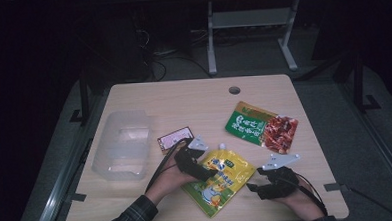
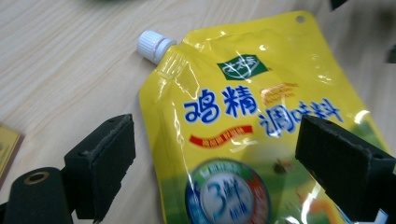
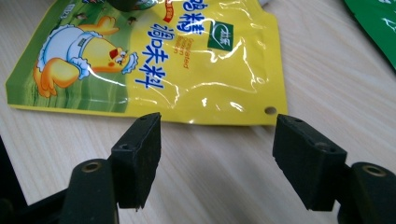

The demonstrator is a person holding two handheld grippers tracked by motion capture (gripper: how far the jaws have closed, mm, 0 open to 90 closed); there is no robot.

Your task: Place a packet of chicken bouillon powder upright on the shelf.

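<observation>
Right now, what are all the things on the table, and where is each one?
Yellow plastic spout pouch with white cap: one, yellow, front middle of the table, lying flat between the two grippers.
Green and red foil packet: one, right of centre, lying flat.
Small pink and brown packet: one, just left of centre, beside the box.
Clear plastic box: one, see-through, left side, nothing visible inside.
Light wooden table: one, with a round hole near its far edge.
Left gripper: one, black, jaws open over the yellow pouch.
Right gripper: one, black, jaws open, just off the pouch's edge.
</observation>
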